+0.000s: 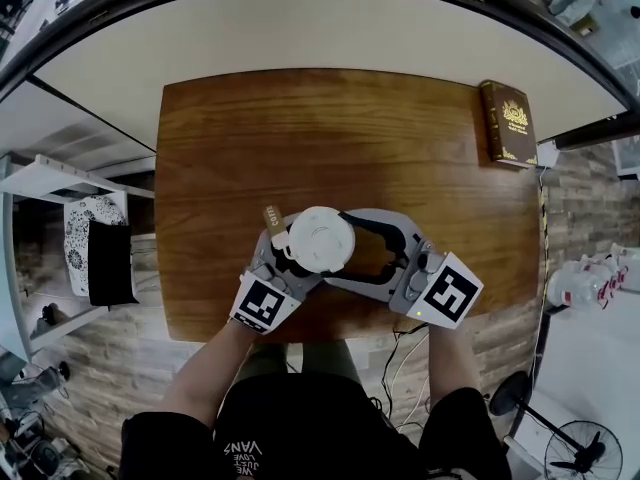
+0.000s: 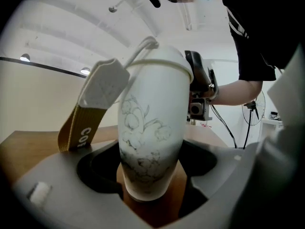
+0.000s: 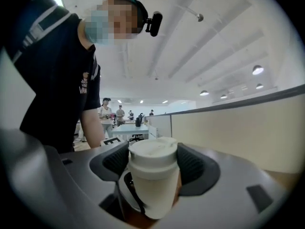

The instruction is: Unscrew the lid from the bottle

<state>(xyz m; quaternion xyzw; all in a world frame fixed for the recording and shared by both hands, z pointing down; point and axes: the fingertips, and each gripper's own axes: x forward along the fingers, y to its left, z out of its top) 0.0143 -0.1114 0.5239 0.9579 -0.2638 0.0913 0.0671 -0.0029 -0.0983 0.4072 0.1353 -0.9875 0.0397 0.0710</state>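
White bottle [image 2: 151, 142], upright over the near part of the wooden table [image 1: 400, 138]. Left gripper [image 2: 148, 187] clamps its lower body; right gripper [image 3: 153, 165] is closed round the lid [image 3: 153, 151]. In the head view the lid hides the body; print on the strap [image 2: 78, 128] is cut off
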